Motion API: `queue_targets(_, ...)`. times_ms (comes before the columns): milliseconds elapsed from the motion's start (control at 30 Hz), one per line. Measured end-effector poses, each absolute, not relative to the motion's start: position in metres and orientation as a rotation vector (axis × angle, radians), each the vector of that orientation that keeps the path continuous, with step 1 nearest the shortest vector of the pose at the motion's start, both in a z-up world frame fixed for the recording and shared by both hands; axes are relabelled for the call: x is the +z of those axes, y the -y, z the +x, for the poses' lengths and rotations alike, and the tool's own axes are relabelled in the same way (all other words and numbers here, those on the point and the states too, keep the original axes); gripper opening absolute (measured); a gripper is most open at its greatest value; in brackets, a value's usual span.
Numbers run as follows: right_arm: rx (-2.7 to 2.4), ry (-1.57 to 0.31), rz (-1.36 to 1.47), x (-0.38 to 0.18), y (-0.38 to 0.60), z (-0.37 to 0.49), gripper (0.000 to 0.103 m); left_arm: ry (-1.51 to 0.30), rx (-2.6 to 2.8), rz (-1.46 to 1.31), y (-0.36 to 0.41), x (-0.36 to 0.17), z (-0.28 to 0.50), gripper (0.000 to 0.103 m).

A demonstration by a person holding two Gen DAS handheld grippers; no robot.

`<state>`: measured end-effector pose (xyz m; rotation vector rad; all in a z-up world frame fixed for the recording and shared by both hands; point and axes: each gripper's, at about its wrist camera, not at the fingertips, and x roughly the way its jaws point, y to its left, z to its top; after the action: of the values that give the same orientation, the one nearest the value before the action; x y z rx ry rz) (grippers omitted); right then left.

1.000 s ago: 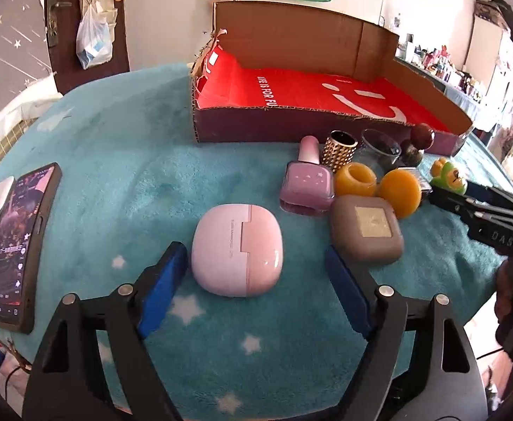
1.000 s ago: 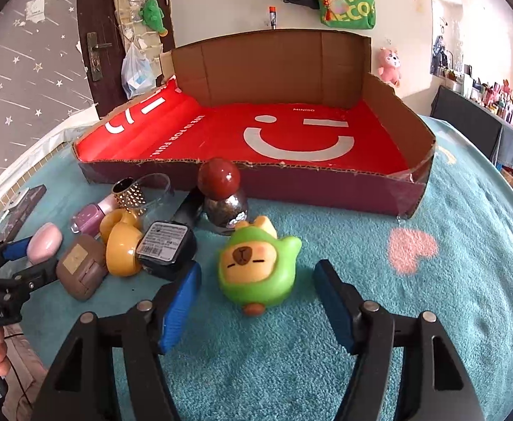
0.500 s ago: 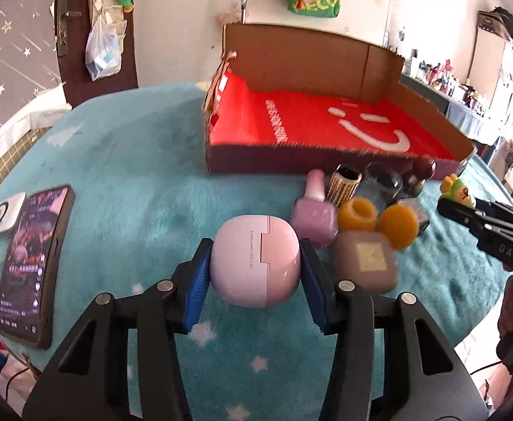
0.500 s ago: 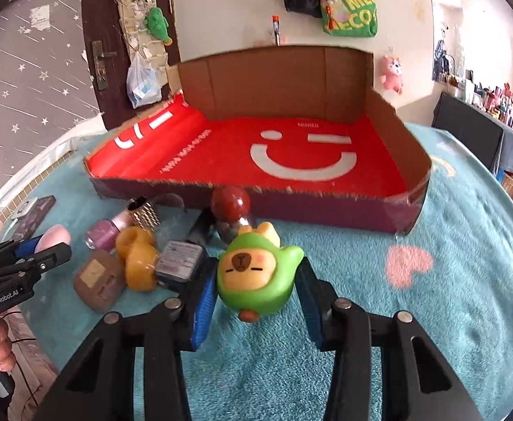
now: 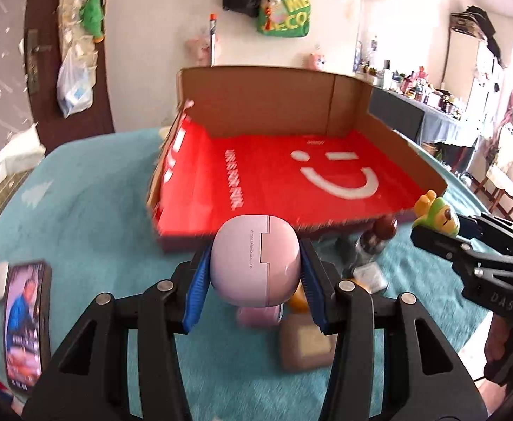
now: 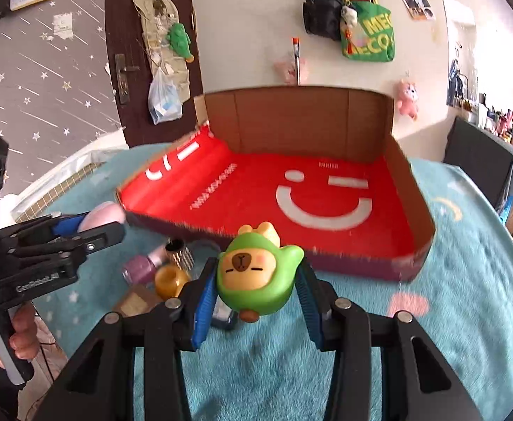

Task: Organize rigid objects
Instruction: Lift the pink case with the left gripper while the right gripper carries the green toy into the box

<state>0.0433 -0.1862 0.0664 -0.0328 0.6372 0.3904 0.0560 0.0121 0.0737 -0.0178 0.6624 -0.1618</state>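
Observation:
My left gripper [image 5: 254, 275] is shut on a pink earbud case [image 5: 254, 261], lifted above the teal blanket. My right gripper [image 6: 256, 282] is shut on a green capybara toy [image 6: 258, 277], also off the surface. Each gripper shows in the other's view: the right one [image 5: 442, 226] with the toy [image 5: 437, 212] at the far right, the left one [image 6: 87, 226] with the pink case [image 6: 103, 214] at the left. Beyond both lies the open cardboard box [image 5: 330, 105] with a red smiley lining [image 6: 326, 193].
Small items stay on the blanket in front of the box: a pink nail polish bottle [image 6: 144, 265], a gold studded cap [image 6: 181, 254], an orange ring [image 6: 170, 279], a brown compact [image 5: 307, 345], a dark round-capped bottle [image 5: 379, 233]. A phone [image 5: 24, 319] lies at left. A hand [image 6: 21, 333] grips the left handle.
Both grippers closed on their objects, the pink case and the green toy, then rose off the blanket. The box now looks nearer and lower in both views.

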Motion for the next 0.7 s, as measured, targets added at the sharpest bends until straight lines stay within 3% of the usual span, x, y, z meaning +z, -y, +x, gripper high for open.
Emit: queue_targets(700, 0.369, -0.652, -0.007, 0.101, 0.189, 0.096, 0.046, -0.724, -0.203, -0.054, 0.004, 0.095, 0.131, 0.046)
